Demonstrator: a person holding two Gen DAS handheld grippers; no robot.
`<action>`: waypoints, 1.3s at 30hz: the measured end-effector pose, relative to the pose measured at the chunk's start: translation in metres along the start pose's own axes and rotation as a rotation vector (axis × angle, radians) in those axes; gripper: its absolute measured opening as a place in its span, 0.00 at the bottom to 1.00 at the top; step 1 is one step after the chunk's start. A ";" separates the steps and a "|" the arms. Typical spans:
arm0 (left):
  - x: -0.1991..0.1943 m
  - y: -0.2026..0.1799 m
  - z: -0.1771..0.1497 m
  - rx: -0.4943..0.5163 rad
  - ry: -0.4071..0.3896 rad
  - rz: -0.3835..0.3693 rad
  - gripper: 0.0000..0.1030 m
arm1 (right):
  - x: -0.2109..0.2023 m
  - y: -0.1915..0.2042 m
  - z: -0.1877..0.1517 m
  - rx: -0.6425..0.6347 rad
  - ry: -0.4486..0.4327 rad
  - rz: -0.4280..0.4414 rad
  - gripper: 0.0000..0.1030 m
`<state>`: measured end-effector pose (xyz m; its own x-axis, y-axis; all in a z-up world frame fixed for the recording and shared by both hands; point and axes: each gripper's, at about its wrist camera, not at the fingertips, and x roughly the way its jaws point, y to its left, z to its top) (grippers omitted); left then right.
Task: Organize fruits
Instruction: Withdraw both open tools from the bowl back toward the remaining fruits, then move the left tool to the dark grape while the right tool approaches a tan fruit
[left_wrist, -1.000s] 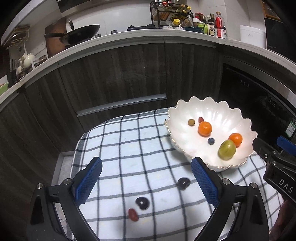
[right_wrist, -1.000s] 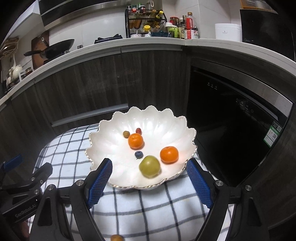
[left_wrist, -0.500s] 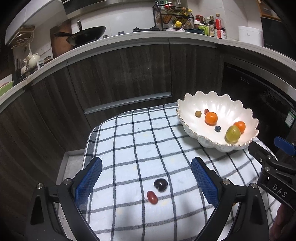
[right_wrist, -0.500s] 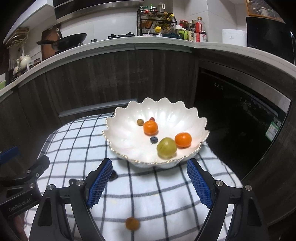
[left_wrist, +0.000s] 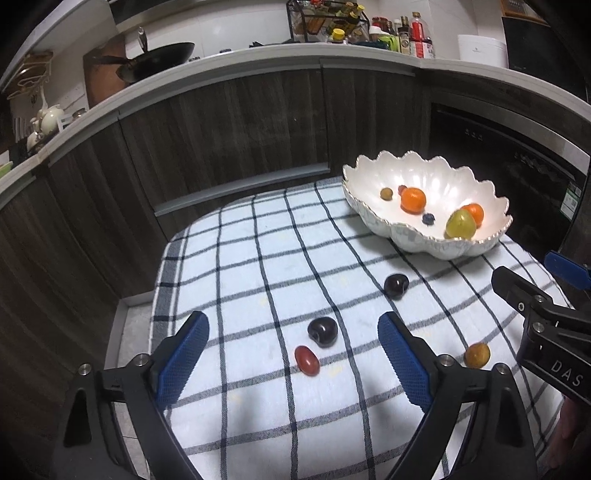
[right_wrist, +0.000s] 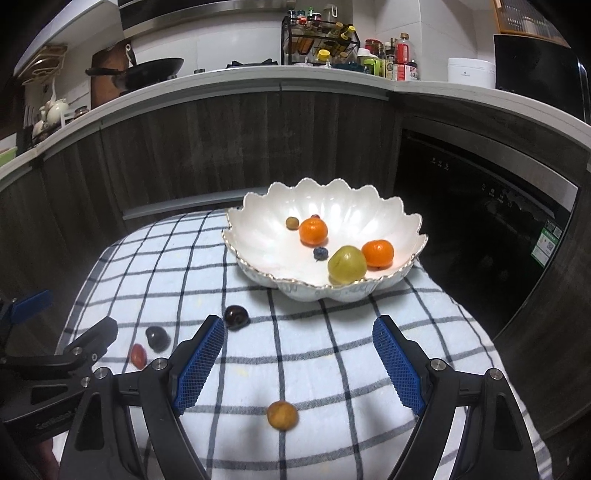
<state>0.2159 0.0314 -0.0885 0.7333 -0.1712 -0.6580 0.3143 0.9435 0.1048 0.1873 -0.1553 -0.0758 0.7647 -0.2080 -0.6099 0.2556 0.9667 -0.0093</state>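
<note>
The left hand-held gripper (left_wrist: 293, 363) is held wide above the checked cloth (left_wrist: 258, 258), with nothing pressed between its blue pads (left_wrist: 183, 356); its jaws have just been closing slightly. A dark plum (left_wrist: 322, 331) and a small red fruit (left_wrist: 306, 360) touching its near side are seen lying on the cloth between the two pads, untouched. The right hand-held gripper (right_wrist: 297, 363) is likewise held wide and empty, and a small brown-orange fruit (right_wrist: 282, 414) is seen on the cloth between its fingers, clear of both pads.

The white scalloped bowl (right_wrist: 258, 251) is taken as the landmark. It is set on the far right part of the cloth-covered surface. Inside it are found two oranges (right_wrist: 313, 231), one toward the middle and one (right_wrist: 377, 253) near the right rim, a green fruit (right_wrist: 347, 264) touching the second orange at the near rim, a blueberry (right_wrist: 320, 253) between the first orange and the green fruit, and a small brownish fruit (right_wrist: 292, 222) just left of the first orange, with a tiny red one behind it, mostly hidden.

A second dark plum (right_wrist: 236, 316) is placed just in front of the bowl's left side. The first plum and the red fruit are found farther to the near left of the bowl, and the brown-orange fruit well in front of it. Dark wooden cabinets (left_wrist: 221, 129) are seen behind the bowl.
</note>
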 end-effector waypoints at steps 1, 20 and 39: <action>0.002 0.000 -0.002 0.003 0.002 -0.001 0.91 | 0.002 0.000 -0.001 0.001 0.006 -0.002 0.81; 0.041 -0.012 -0.013 0.062 0.075 -0.053 0.78 | 0.030 -0.001 -0.032 -0.019 0.133 -0.002 0.81; 0.077 -0.016 -0.015 0.165 0.148 -0.171 0.54 | 0.046 0.004 -0.054 0.034 0.246 -0.012 0.63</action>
<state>0.2586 0.0071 -0.1523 0.5690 -0.2690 -0.7771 0.5287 0.8434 0.0952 0.1918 -0.1530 -0.1471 0.5957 -0.1725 -0.7845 0.2867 0.9580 0.0071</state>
